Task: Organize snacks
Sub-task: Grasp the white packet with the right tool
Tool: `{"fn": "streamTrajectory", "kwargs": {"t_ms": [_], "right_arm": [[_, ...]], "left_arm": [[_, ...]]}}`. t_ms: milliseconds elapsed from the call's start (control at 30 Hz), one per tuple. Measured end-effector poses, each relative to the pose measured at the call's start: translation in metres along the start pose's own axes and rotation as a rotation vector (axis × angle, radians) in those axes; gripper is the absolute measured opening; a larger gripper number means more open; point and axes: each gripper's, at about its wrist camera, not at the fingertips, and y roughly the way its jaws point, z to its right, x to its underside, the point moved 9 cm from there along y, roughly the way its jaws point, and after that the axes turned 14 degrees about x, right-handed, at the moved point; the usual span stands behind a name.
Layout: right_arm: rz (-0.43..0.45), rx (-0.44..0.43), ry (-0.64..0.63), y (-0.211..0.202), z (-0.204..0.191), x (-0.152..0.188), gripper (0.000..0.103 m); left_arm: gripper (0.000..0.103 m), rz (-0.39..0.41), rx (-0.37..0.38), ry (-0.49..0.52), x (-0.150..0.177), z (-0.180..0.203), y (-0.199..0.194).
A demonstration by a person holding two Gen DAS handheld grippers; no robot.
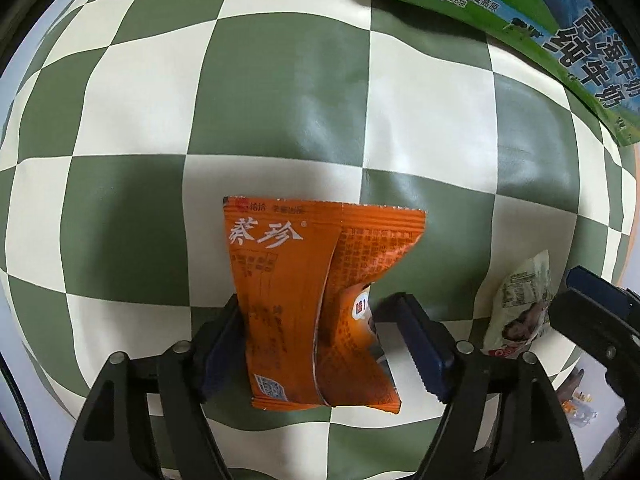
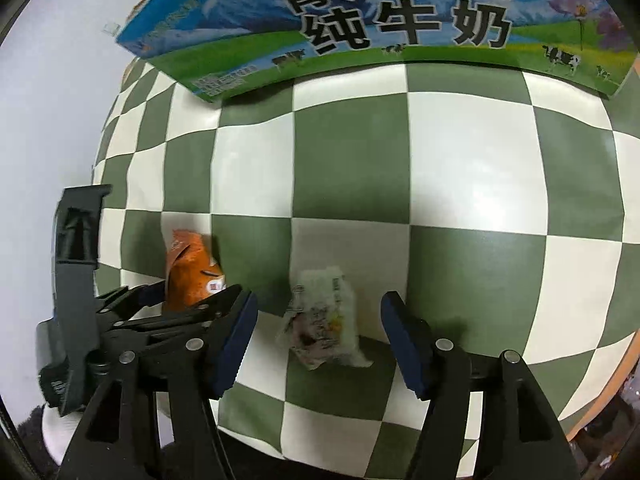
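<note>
Orange snack packet (image 1: 316, 312) stands between my left jaws, the left pad against it, the right pad just off its crumpled side; whether it is truly clamped I cannot tell. My right jaws stand wide apart around a white snack packet (image 2: 326, 318) on the checkered worktop (image 2: 460, 168), near a milk carton box (image 2: 380, 20).

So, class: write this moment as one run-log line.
left gripper: straddles orange packet, grip unclear | right gripper: open around white packet | milk box: behind | cloth: checked
</note>
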Motion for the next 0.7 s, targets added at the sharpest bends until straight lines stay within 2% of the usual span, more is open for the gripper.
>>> {"fn": "streamTrajectory", "kwargs": {"t_ms": [67, 167, 267, 400, 567, 633, 700], "right_arm": [[-0.001, 0.003, -0.013, -0.005, -0.003, 0.000, 0.067], [-0.020, 0.019, -0.021, 0.011, -0.021, 0.002, 0.067], [-0.048, 0.037, -0.020, 0.023, -0.011, 0.012, 0.067], [-0.021, 0.092, -0.045, 0.031, -0.007, 0.015, 0.054], [0.009, 0.141, -0.099, 0.026, -0.008, 0.017, 0.052], [0.020, 0.156, -0.099, 0.024, -0.012, 0.018, 0.045], [0.015, 0.139, -0.082, 0.023, -0.006, 0.017, 0.045]], "left_arm": [[0.075, 0.000, 0.006, -0.008, 0.006, 0.000, 0.001], [0.075, -0.001, 0.009, -0.013, 0.006, 0.005, 0.001], [0.074, -0.001, 0.002, -0.012, 0.014, -0.001, -0.007], [0.074, -0.006, -0.005, -0.005, 0.012, -0.011, -0.008], [0.075, -0.016, -0.025, 0.002, 0.011, -0.008, 0.000], [0.075, -0.017, -0.024, -0.001, 0.010, -0.008, 0.001], [0.075, -0.018, -0.025, -0.001, 0.010, -0.007, 0.002]]}}
